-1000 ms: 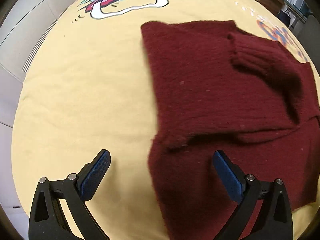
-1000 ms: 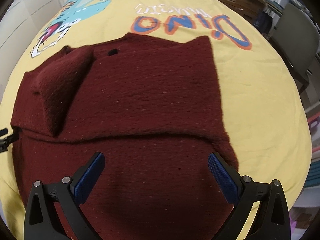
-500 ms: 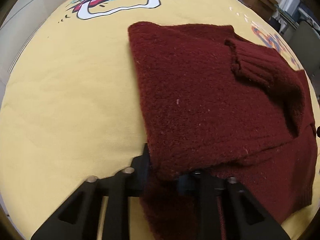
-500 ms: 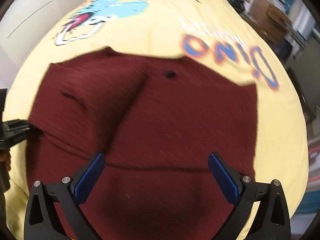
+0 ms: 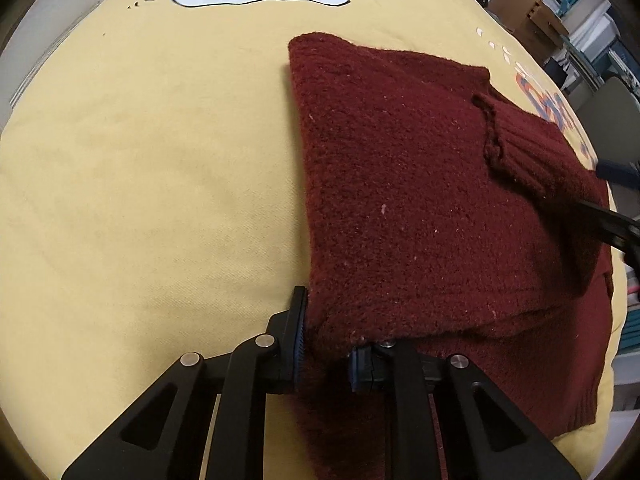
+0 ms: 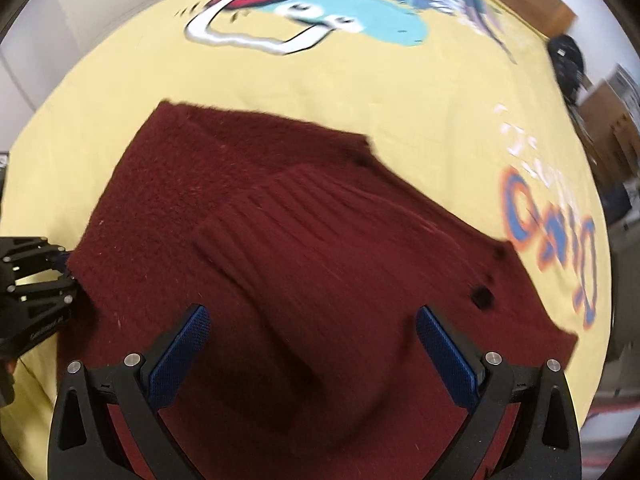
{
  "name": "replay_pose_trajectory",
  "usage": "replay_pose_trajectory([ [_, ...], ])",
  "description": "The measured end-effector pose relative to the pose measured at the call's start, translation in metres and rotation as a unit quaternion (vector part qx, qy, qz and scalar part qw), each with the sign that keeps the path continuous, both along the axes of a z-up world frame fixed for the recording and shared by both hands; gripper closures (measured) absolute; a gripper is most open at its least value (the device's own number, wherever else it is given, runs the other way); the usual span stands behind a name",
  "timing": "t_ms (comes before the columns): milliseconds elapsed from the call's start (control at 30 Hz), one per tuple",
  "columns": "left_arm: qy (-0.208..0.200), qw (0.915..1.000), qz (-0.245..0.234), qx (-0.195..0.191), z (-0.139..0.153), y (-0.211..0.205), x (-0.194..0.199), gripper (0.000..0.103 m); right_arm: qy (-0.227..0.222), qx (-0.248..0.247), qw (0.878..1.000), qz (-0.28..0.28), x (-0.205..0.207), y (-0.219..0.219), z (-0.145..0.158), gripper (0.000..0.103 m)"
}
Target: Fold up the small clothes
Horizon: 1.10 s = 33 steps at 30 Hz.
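Observation:
A dark red knitted sweater (image 5: 408, 200) lies partly folded on a yellow printed cloth (image 5: 140, 184), with a ribbed sleeve (image 5: 532, 160) laid across it. My left gripper (image 5: 326, 352) is shut on the sweater's near left edge, pinching the folded layers. In the right wrist view the sweater (image 6: 312, 248) fills the middle. My right gripper (image 6: 312, 344) is open and hovers over the sweater, holding nothing. The left gripper shows at the far left of that view (image 6: 32, 280), clamped on the sweater's edge.
The yellow cloth (image 6: 400, 100) carries a teal cartoon dinosaur print (image 6: 320, 12) at the far side and orange-blue lettering (image 6: 560, 240) at the right. Cardboard boxes and shelves (image 5: 540, 8) stand beyond the far right edge.
My left gripper closed on the sweater's near left edge and stays clamped there. My right gripper, still open, swung left and closer over the sweater.

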State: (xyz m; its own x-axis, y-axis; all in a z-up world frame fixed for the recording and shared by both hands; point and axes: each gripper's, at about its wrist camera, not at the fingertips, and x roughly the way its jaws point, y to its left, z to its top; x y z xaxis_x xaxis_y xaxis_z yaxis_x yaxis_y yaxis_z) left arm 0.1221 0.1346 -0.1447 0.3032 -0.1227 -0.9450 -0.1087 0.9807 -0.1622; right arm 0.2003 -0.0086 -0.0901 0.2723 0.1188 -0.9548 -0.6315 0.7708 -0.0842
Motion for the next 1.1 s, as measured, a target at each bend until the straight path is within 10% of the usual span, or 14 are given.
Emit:
replay_pose_trajectory([
  [267,0.006,1.0000,0.001,0.000,-0.003,0.006,0.004,0.087,0.009,-0.039,0.999,0.035,0.007,0.034,-0.034,0.013],
  [433,0.010,0.9999,0.002,-0.004,-0.003,0.008,0.005,0.087,0.002,-0.025,0.999,0.023,0.012,0.019,-0.021,0.084],
  [800,0.011,0.9999,0.006,-0.006,-0.001,0.012,0.007,0.087,-0.006,0.104,0.989,-0.107,0.028,-0.125,0.046,0.086],
  [1100,0.010,0.9999,0.008,0.011,-0.002,0.004,0.003,0.087,0.051,0.142,0.970,-0.189,0.006,-0.203,0.014,0.086],
])
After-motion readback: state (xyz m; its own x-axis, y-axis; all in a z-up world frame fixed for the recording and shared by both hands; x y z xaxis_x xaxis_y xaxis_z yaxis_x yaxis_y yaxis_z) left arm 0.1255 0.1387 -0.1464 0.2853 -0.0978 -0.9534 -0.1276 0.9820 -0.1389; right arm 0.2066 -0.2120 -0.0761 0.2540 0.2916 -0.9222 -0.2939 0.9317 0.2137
